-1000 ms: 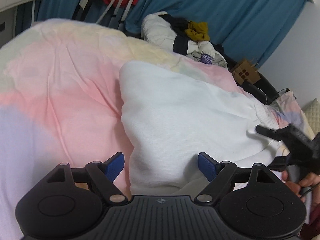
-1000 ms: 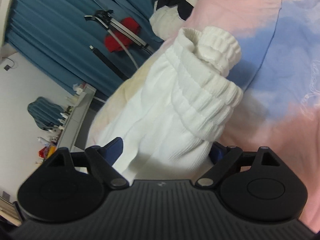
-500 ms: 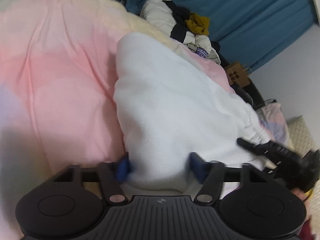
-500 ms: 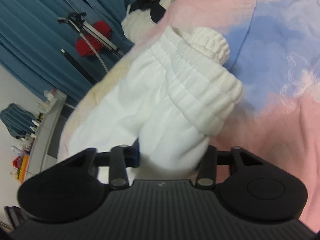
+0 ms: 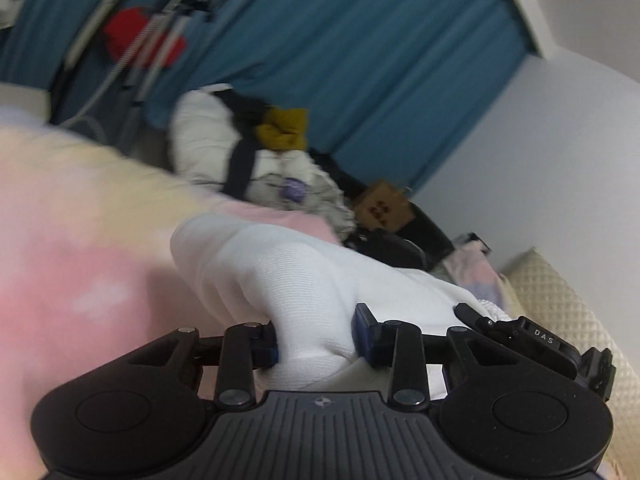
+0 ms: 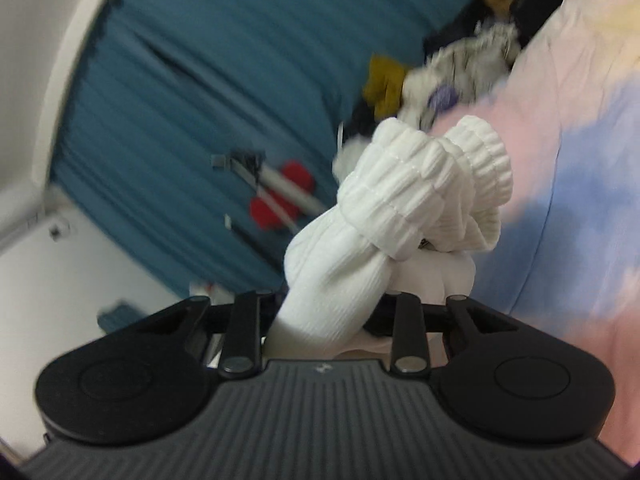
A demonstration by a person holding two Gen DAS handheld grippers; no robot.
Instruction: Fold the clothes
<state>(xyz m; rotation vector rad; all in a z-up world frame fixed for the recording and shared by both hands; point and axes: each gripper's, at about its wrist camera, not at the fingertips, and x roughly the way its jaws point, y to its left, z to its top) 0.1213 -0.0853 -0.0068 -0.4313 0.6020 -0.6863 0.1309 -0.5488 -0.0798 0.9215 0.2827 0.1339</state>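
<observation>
The pastel bedspread (image 5: 80,272) fills the lower left of the left view, and the white garment (image 5: 304,280) rises from it at centre. The biggest risk, as I judge it, is uneven lifting: 2 separate grips could twist the cloth and spoil the fold. The left gripper (image 5: 316,338) is closing on a bunched plain corner; the right gripper (image 6: 324,312) is closing on the ribbed waistband (image 6: 420,184). Thick bunches could slip free, or catch the clothes pile (image 5: 256,152) behind.
</observation>
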